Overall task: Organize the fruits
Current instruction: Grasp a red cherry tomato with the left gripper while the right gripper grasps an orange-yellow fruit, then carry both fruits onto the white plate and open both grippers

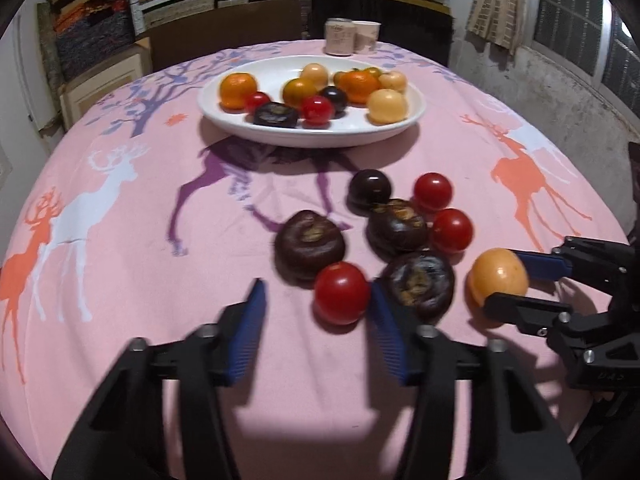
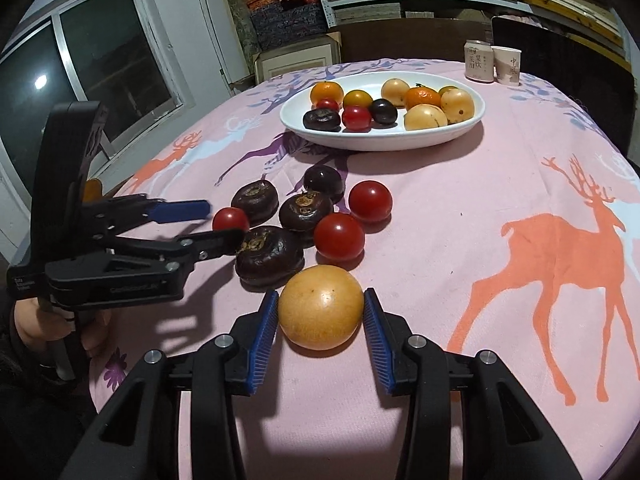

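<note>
On the pink deer-print cloth lies a cluster of loose fruit: dark brown flattened fruits [image 1: 310, 244], a dark plum [image 1: 370, 188] and red tomatoes [image 1: 452, 230]. My left gripper [image 1: 317, 286] straddles the nearest red tomato [image 1: 342, 292]; its right pad touches it and the left pad stands apart, so it is open. My right gripper [image 2: 321, 294] is shut on a yellow-orange round fruit [image 2: 322, 306] that rests on the cloth, both pads against its sides. The white oval plate [image 1: 312, 140] behind holds oranges, tomatoes, dark fruits and pale yellow fruits.
A tin and a paper cup [image 1: 352, 36] stand at the far edge of the table. Shelves with boxes fill the back wall. A person's hand [image 2: 24, 320] holds the left gripper's handle at the table's near left edge.
</note>
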A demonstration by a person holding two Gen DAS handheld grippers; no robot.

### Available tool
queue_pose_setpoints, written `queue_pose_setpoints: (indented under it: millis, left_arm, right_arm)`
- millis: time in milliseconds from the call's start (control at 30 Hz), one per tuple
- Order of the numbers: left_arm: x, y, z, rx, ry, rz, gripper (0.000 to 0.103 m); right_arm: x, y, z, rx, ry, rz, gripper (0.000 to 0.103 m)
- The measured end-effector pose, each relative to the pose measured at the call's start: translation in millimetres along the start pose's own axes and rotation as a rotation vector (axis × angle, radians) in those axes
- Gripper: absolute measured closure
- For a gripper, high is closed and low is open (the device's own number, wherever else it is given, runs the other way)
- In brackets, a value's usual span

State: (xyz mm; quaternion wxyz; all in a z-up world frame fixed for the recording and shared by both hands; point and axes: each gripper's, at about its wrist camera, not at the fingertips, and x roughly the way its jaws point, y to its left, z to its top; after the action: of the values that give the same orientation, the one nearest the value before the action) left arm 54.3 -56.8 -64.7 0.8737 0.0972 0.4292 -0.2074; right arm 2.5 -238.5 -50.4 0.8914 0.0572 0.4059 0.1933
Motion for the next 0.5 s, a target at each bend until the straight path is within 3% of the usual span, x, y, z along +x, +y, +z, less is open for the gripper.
queue_pose_setpoints:
  millis: [67,367,500]
  left_arm:
    - [-0.7,-4.7,-0.7,0.023,-0.005,-0.016,0.076]
    - [-10.8,-0.8,-9.5,-0.027,-0.020,-0.084,0.077]
    - [-18.5,0.1,-12.7,-0.037,-0.039,-0.077,0.077]
  right_arm:
    - [-1.8,-0.9,-0.9,0.011,-0.002,0.007,0.060]
    - [-1.7,-5.8,0.1,0.040,-0.003,0.026,0.060]
    - [-4.5,-7.8,0.0,0.051,-0.019,0.034,0.060]
